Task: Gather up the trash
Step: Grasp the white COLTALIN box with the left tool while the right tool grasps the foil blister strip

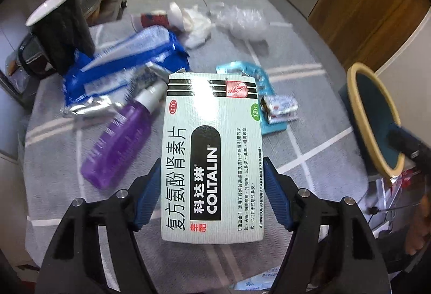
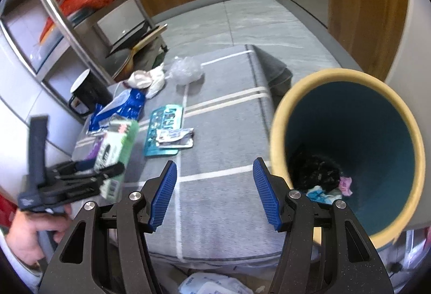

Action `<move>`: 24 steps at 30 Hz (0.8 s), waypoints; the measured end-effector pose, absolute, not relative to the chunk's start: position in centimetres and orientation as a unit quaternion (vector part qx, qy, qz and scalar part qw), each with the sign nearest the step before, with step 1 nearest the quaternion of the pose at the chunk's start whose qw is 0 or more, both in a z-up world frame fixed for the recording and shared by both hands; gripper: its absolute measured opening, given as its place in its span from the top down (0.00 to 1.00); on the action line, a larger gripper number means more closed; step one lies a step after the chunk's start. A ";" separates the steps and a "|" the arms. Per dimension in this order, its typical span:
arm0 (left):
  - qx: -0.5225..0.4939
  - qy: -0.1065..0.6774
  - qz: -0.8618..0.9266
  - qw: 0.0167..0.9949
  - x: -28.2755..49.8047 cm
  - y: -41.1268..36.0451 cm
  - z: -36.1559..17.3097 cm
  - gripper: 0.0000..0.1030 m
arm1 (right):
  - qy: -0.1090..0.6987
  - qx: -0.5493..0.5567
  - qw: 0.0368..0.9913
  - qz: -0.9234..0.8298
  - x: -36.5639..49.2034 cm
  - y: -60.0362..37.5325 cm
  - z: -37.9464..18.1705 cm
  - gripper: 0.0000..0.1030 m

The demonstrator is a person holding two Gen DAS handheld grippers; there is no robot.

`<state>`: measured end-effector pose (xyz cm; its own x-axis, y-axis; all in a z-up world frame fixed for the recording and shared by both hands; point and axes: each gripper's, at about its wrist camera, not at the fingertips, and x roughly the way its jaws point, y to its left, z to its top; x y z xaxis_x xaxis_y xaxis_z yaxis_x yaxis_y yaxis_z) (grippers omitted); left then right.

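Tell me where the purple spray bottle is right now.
In the left wrist view, the purple spray bottle lies on the grey cloth, left of the held Coltalin box, its cap beside the blue foil packet.

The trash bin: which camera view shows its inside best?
The right wrist view. There the bin opens toward the camera, so its teal inside and the scraps at its bottom show. The left wrist view catches the bin only at the right edge, at a slant, its bottom unseen.

The left gripper (image 1: 211, 193) clamps a white Coltalin medicine box (image 1: 212, 156) between its blue fingers (image 1: 277, 199), above the grey-clothed table (image 1: 309, 159). A purple spray bottle (image 1: 121, 140) lies left of the box, a teal bin (image 1: 377, 121) to the right.
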<state>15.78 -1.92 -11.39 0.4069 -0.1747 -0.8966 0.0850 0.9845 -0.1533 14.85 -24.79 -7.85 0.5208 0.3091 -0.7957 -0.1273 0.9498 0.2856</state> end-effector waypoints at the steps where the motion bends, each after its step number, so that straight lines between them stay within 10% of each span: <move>1: -0.046 0.534 -0.076 0.841 15.6 -1.7 -11.2 0.33 | 0.475 0.094 0.866 0.128 15.0 -24.3 -8.0 0.41; 24: -0.119 0.494 -0.061 0.859 15.2 0.6 -10.6 0.33 | 0.506 0.071 0.842 0.173 22.1 -15.9 -13.5 0.27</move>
<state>15.24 0.56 -10.60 0.5041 -0.2217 -0.8347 -0.0131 0.9644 -0.2640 22.11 -15.90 -13.47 0.4280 0.3638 -0.8273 -0.2200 0.9298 0.2950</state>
